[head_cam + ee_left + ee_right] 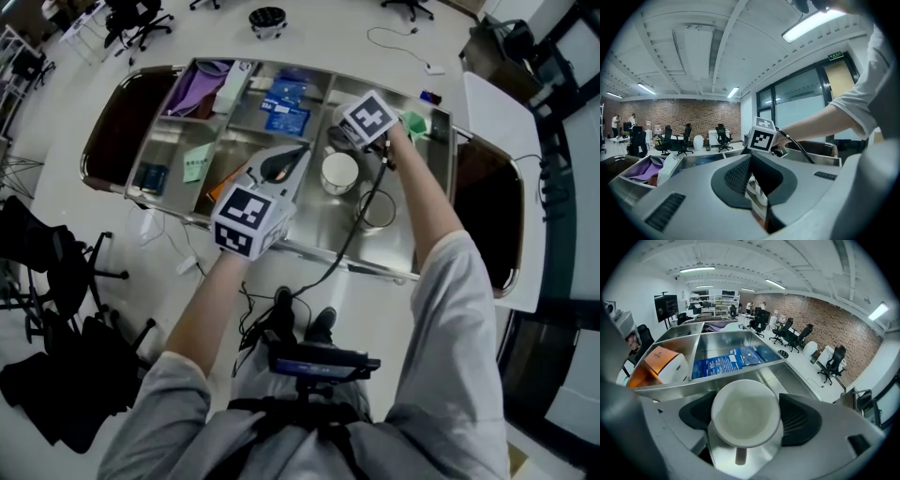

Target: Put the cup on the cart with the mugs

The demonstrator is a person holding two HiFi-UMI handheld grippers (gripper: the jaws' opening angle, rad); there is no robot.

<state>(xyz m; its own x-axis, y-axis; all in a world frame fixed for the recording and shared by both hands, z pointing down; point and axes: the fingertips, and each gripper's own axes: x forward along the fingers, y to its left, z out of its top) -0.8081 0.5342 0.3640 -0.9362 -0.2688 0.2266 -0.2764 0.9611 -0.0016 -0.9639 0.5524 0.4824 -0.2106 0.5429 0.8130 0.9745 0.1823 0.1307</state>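
The steel cart (417,216) lies crosswise below the person, split by low walls into open bins, with a dark tray at each end. The far left bin holds a purple cloth (195,86). The far middle bin holds blue packets (286,105). An orange and white box (661,367) sits in a nearer bin to their left.

The left gripper (750,158) hangs over the near middle of the cart, its 2 tongs pressed together with nothing between them. The right gripper (747,416) reaches in from the right, its tongs pinching the cup (339,172) from both sides.

The cup is white and upright, long axis vertical and mouth up. Its handle points back toward the gripper's camera. It is in the wide right-hand bin, just short of the wall that fences off the blue packets. Bare steel floor lies round it. Whether its base touches that floor cannot be told. A clear round vessel (394,208) stands near it, on the person's side.
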